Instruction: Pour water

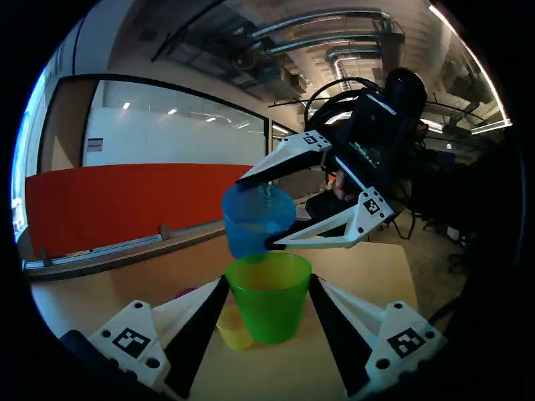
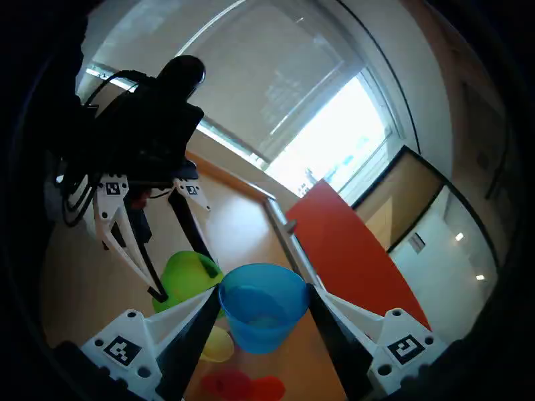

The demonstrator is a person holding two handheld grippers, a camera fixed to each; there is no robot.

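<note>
the left gripper [image 1: 269, 279] has its jaws partly closed around a green cup [image 1: 269, 311], one finger pressing on each side of the wall just below the rim. the cup stands upright with its mouth open to the top; i cannot tell whether its base rests on the bench [image 1: 374, 267] or hangs just above it.

the right gripper [image 2: 264, 289] has its jaws closed to the width of a blue cup [image 2: 264, 324], both fingers against its wall. some water [image 2: 257, 319] lies in the bottom of this cup. in the left gripper view the blue cup is raised behind and above the green cup's rim, the two near each other but apart.

a small yellow cup [image 1: 234, 329] sits on the bench just beside the foot of the green cup, on the side toward the bench's near edge. two red pieces [image 2: 231, 384] lie on the bench below the blue cup in the right gripper view. a red wall panel [image 1: 120, 200] runs along the bench's far edge.
</note>
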